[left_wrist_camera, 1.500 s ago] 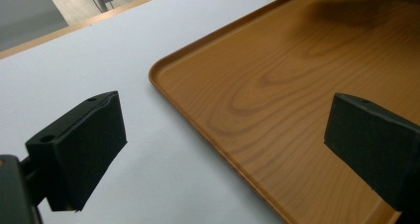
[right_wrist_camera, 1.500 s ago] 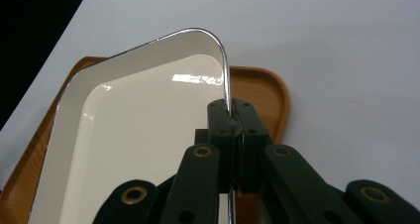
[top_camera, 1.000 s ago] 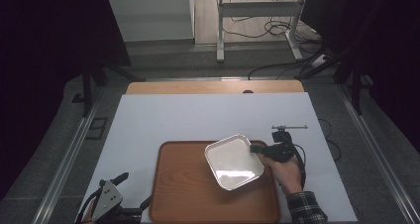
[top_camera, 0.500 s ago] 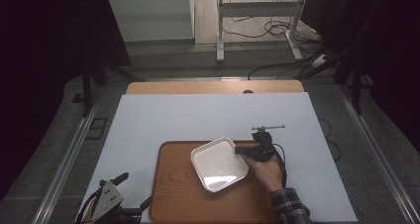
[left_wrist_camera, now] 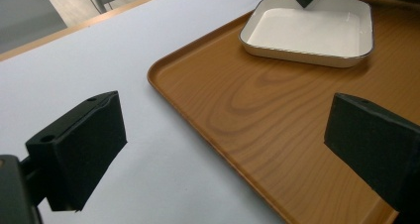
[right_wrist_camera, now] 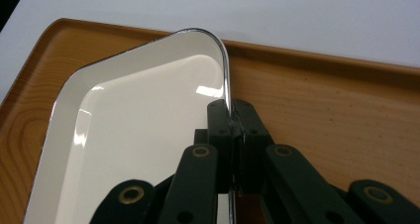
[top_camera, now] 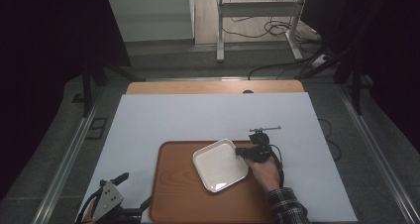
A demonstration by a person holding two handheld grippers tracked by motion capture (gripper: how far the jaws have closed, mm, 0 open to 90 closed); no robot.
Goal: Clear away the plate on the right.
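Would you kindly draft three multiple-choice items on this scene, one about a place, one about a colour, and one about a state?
1. Where does the white dish sit?
A. On the wooden tray
B. On the bare white table cover, off the tray
C. On the floor

2. What colour is the tray?
A. Blue
B. Brown wood grain
C. Black

3. How do the two tools stand?
A. Both open
B. Left tool shut on the dish, right tool open
C. Right tool shut on the dish's rim, left tool open

Answers:
1 A, since the high view shows the dish lying within the tray's raised rim.
2 B, since the left gripper view shows brown wood grain across its surface.
3 C, since the right gripper view shows its jaws pinching the dish's edge, while the left gripper view shows its jaws wide apart, holding nothing.
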